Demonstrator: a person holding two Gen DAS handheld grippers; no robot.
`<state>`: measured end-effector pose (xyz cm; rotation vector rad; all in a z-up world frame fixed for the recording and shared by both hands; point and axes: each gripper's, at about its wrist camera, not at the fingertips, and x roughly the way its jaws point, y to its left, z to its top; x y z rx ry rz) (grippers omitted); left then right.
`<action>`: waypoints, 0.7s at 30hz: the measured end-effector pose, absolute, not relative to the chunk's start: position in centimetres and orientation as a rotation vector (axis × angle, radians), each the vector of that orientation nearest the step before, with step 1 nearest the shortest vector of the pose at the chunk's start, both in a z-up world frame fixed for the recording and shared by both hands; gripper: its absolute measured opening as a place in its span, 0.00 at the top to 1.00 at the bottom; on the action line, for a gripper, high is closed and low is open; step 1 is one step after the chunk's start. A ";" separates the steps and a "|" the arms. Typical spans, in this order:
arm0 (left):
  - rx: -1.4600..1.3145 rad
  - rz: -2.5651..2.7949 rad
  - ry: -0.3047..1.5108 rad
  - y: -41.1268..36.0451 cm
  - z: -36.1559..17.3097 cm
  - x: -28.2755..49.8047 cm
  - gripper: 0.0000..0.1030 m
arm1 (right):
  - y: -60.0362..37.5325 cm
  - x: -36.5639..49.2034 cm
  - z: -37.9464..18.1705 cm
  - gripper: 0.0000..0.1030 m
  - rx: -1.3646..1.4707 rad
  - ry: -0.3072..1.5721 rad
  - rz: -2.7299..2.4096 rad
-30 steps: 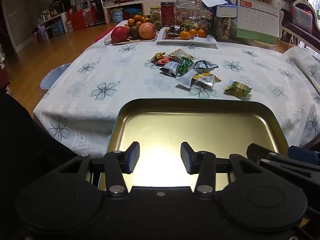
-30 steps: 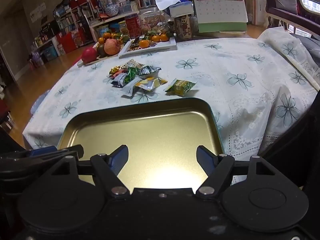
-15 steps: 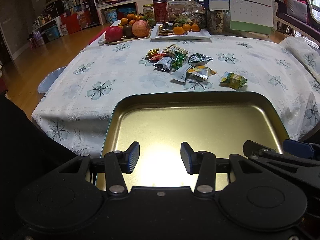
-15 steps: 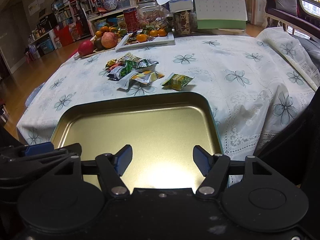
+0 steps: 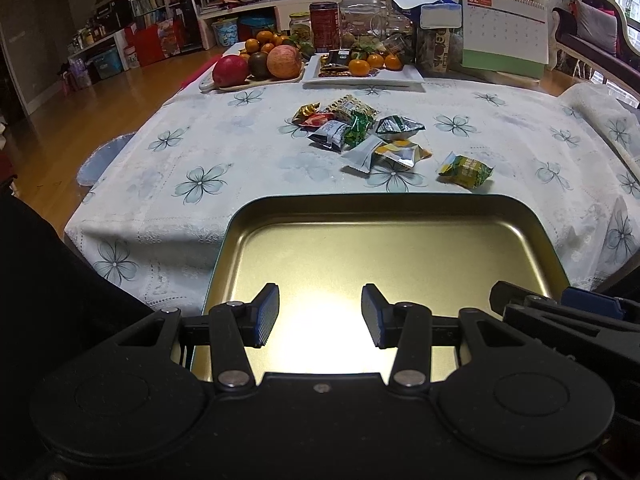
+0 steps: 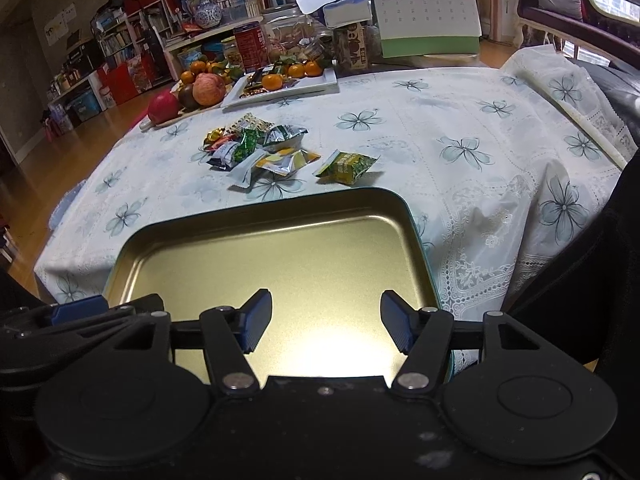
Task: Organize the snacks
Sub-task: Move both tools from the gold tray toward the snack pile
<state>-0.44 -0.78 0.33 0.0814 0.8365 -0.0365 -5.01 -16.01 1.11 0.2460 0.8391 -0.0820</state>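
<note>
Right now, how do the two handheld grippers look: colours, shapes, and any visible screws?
Both the left gripper and the right gripper are matte black, each with two round housings and silver screws on angular linkage arms. Their fingers carry dark blue ribbed pads. No cables or sleeves are visible.

I see a table (image 5: 224, 148) under a white flower-printed cloth. On it lie a shallow gold metal tray (image 5: 384, 252) at the near edge, a cluster of wrapped snacks (image 5: 360, 136) mid-table, one green-yellow packet (image 5: 466, 170) apart, and fruit plates (image 5: 362, 76) behind.
</note>
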 end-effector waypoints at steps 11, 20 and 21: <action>0.052 0.048 0.850 1.1 2.8 1.6 0.49 | -17.4 -3.8 2.9 0.38 0.322 0.819 -0.080; 0.163 0.059 0.923 0.7 4.2 6.3 0.49 | -17.0 0.1 3.8 0.38 0.227 0.852 -0.016; 0.166 0.054 0.942 0.6 4.1 6.8 0.49 | -17.0 0.4 3.8 0.38 0.214 0.860 -0.007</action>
